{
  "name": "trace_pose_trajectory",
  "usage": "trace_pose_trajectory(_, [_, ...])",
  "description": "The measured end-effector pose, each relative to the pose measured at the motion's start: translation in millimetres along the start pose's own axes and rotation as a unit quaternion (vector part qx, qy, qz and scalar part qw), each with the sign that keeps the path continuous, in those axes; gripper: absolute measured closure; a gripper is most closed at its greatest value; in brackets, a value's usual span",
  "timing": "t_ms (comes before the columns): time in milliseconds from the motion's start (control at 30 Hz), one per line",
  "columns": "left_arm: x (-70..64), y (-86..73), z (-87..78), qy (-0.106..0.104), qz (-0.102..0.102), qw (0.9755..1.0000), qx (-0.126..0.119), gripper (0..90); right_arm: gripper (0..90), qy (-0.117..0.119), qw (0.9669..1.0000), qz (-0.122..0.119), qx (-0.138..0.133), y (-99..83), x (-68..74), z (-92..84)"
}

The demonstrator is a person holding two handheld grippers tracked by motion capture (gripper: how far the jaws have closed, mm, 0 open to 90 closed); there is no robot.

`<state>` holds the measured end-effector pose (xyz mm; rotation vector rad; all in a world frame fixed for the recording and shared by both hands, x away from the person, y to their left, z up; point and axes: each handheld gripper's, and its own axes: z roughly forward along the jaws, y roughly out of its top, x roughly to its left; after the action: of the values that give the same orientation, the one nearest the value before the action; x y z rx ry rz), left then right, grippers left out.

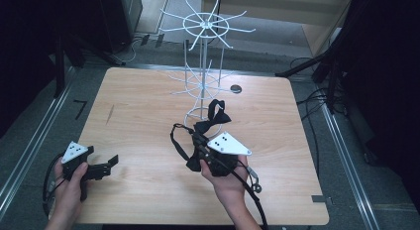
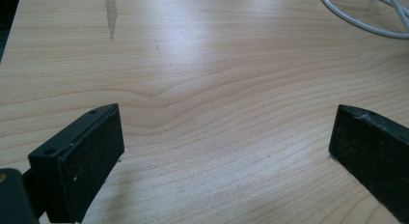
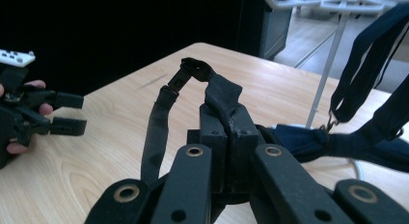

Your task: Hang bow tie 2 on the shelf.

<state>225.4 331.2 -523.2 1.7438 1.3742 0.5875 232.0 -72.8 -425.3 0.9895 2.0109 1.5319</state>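
Leftmost, a metal rail [image 1: 30, 145] is running along the grey floor [image 1: 29, 116] beside the surface [image 1: 143, 116], with dark curtains closing off the room on that side. Near the front left corner, the left hand [image 1: 69, 188] is holding the left hand-held gripper [image 1: 115, 162] low over the wood; its jaws are standing wide apart with nothing between them, and the left gripper view is showing bare pale grain under them, crossed by a dull streak [image 2: 111, 14].

Moving toward the middle, a white wire rack [image 1: 204, 66] is standing upright at the far side of the surface, its spokes fanning out at two levels. Just in front of its base, the right hand [image 1: 225, 183] is holding the right hand-held gripper [image 3: 225, 130], whose jaws are pressing together on the black strap [image 3: 219, 96] of a dark bow tie [image 1: 205, 126]. The bow tie is hanging lifted off the wood, near the rack's base, its strap looping down to the left with a small clasp [image 3: 185, 72] at the top of the loop.

Farther right, a round dark grommet [image 1: 236, 89] is sitting in the wood near the far edge. Beyond the right edge, another rail [image 1: 346, 160] and loose cables [image 1: 312, 98] are lying on the floor.
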Motion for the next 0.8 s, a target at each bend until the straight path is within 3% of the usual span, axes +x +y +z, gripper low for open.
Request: trace_pose_trajectory(800, [-0.4,-0.1,0.0,0.0,0.002,1.0,-0.001,0.0,88.7,-0.009,0.9992,-0.005,-0.038,27.9,-1.2,-6.7])
